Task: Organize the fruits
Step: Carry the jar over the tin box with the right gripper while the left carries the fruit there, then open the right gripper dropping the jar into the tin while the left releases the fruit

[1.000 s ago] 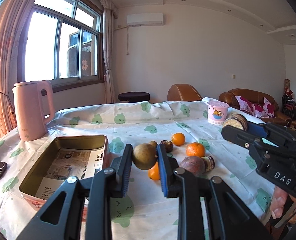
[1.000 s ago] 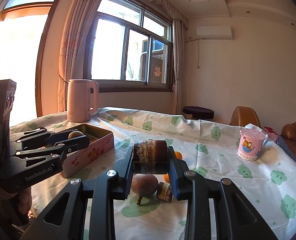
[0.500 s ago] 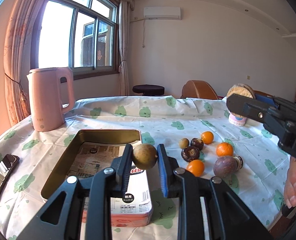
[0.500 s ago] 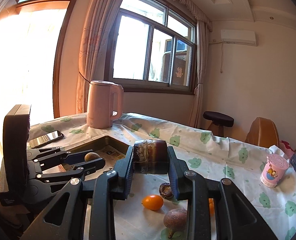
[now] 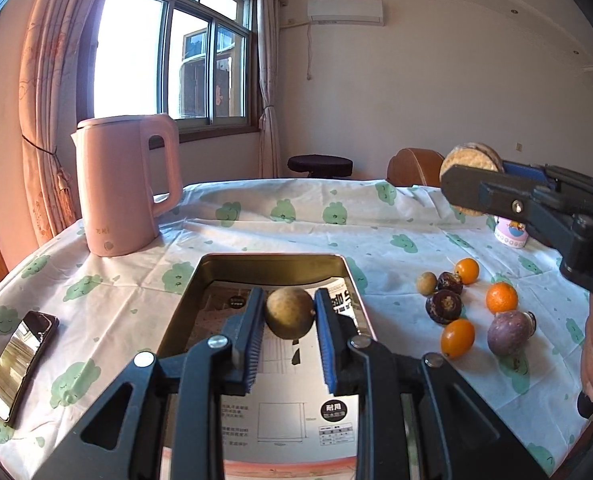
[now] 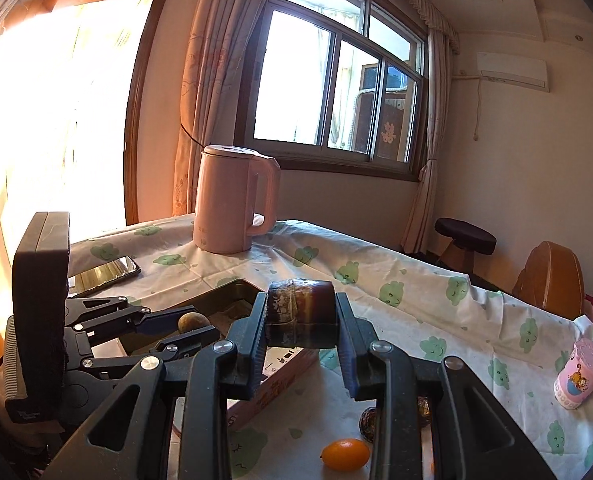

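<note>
My left gripper (image 5: 289, 316) is clamped on a round, dull tan-brown fruit (image 5: 289, 313), held above the open tin (image 5: 270, 264). My right gripper (image 6: 300, 322) grips a dark brown cylindrical chunk (image 6: 299, 312); only the left view shows its pale, fibrous cut end (image 5: 469, 158).
</note>
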A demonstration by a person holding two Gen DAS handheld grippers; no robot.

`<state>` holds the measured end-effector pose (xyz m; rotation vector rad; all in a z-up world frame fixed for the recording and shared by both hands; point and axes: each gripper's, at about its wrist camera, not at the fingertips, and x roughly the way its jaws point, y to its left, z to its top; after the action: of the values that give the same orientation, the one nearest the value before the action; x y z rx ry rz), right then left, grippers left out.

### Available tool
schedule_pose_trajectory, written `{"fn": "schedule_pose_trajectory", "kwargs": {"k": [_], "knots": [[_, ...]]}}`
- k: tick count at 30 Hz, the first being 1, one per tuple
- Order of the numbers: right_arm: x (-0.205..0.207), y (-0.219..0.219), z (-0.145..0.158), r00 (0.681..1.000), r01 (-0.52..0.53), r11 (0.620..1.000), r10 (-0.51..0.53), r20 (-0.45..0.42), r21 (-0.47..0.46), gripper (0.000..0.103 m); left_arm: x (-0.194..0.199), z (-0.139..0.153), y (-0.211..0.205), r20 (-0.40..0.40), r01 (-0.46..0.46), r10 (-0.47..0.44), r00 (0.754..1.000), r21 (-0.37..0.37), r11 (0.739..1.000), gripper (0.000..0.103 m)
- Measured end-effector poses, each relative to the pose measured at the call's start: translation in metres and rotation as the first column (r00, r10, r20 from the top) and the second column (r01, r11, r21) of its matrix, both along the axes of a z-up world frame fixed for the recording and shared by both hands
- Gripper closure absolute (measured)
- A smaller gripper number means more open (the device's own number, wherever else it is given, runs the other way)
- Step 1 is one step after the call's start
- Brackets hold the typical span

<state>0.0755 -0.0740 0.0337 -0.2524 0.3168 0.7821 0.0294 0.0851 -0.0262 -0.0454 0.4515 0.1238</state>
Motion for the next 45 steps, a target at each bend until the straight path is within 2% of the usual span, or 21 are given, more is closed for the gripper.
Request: {"fn": "schedule_pose_trajectory", "kwargs": {"k": [11,26,45], "knots": [[0.02,0.033,-0.019,0.999,-0.017,0.999,0.015,-0.047,-0.045,0.07,0.018,-0.004,0.021,-0.048,-0.029,0.031,0.998,0.033,0.999,0.077],[0.041,0.067,-0.048,0.99,-0.042,0.994,0.029,-0.14,-0.097,0.07,0.034,-0.013,0.042,-0.133,-0.068,0.073,0.988,0.042,0.997,0.077],[0.046,0.088,-0.073,0.978,-0.088,0.981,0.052,-0.203,-0.17,0.07,0.047,-0.021,0.048,-0.211,-0.079,0.087,0.974,0.046,0.996,0.077]]}}
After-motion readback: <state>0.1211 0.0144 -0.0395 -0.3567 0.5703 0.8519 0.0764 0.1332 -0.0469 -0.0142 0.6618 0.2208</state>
